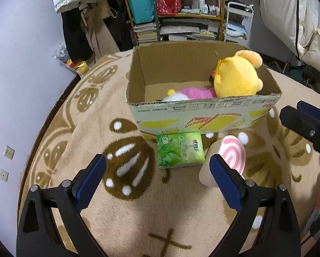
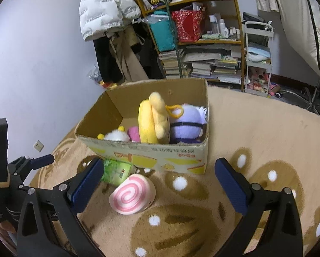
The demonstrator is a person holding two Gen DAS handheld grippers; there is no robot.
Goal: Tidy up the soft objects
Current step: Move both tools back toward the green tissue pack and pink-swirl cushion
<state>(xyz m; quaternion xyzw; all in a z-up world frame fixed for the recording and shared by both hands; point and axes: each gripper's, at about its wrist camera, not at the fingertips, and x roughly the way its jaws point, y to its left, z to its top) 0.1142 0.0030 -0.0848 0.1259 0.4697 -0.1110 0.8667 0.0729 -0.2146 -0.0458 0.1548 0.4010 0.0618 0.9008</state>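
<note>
Both hand-held grippers (image 1: 157,180) (image 2: 160,184) open; cardboard box (image 2: 142,152) w/ plush toys (image 2: 153,120).

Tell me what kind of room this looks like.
Probably a lived-in bedroom or spare room at home: a beige patterned plush carpet covers the floor, a wooden shelf unit is crammed with stacked books and bottles, and a white puffer jacket hangs beside it.

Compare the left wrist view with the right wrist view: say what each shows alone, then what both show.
Left wrist only: nothing among the soft things.

Right wrist only: a purple plush toy inside the cardboard box, beside the yellow plush toy.

Both: box, yellow plush, pink plush toy, green tissue pack, pink-swirl roll cushion on the carpet, both grippers open.
</note>
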